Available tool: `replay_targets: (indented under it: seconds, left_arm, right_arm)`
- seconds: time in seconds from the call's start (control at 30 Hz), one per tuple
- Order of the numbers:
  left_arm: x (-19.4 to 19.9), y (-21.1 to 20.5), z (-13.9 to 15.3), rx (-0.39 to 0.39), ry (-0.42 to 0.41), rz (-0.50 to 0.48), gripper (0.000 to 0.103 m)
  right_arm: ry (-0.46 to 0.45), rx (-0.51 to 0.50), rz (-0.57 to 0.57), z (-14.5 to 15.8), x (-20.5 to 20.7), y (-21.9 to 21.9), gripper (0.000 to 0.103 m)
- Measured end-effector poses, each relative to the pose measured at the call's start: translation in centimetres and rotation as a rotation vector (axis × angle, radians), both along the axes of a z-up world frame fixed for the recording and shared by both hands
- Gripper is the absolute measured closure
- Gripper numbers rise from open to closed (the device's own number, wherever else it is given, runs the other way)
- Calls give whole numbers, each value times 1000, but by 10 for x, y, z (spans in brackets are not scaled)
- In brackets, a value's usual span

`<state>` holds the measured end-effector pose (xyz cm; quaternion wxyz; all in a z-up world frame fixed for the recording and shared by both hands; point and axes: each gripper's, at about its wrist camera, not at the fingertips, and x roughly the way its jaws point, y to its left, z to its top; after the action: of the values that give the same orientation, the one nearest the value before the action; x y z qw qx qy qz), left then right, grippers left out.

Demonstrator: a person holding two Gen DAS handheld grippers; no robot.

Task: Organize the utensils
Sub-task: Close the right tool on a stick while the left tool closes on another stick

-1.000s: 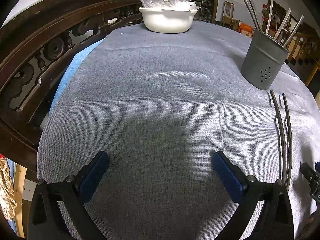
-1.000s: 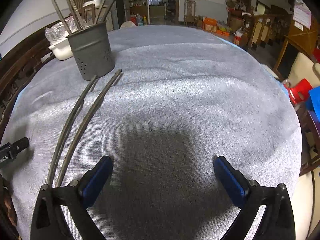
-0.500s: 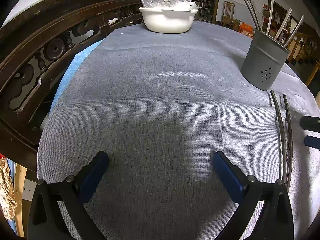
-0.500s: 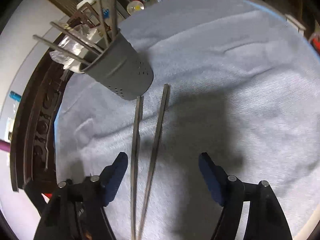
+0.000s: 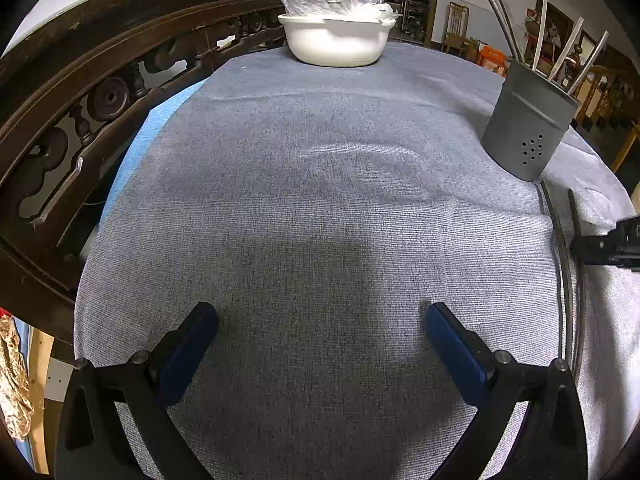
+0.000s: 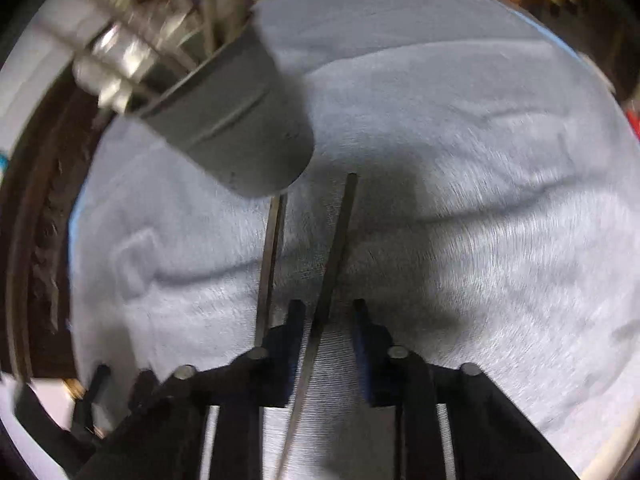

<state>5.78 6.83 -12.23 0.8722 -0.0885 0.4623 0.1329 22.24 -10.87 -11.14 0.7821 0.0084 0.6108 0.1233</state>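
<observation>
Left hand-held gripper: spread wide, nothing between its fingers, low over the grey cloth on the counter.
White bowl: far edge, with a plastic bag inside.
Utensil holder: grey, upright, with several utensils standing in it.
Two long utensils: flat on the cloth just in front of the holder.
Right hand-held gripper: narrowed around the right-hand utensil, not visibly clamped; blurred.

Black two-finger grippers with blue pads

The left gripper and right gripper share matte black angular linkages, round silver pivot pins, and dark blue fingertip pads (the right view is blurred).
</observation>
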Motion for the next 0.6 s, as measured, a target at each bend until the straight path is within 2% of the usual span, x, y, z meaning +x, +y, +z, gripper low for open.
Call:
replay_targets:
  seconds: [0.1,0.17,0.27,0.43,0.5,0.6]
  left_arm:
    - [0,0,0,0,0,-1,0]
    - [0,0,1,1,0,1,0]
    - [0,0,1,0,1,1,0]
    - [0,1,1,-4,21,4,0]
    - [4,0,5,-32,74,-9,0]
    - [12,-7,18,-80,108,-34,0]
  right_arm:
    - [5,-111,131,2,1,7,91]
    - [1,-169,182,5,0,5,96]
    - [8,-208,222,6,-1,-3,96]
    - [27,-131,193,-3,0,-20,96]
    - [26,-99,187,-4,0,-25,95]
    - [31,-64,192,-5,2,-37,94]
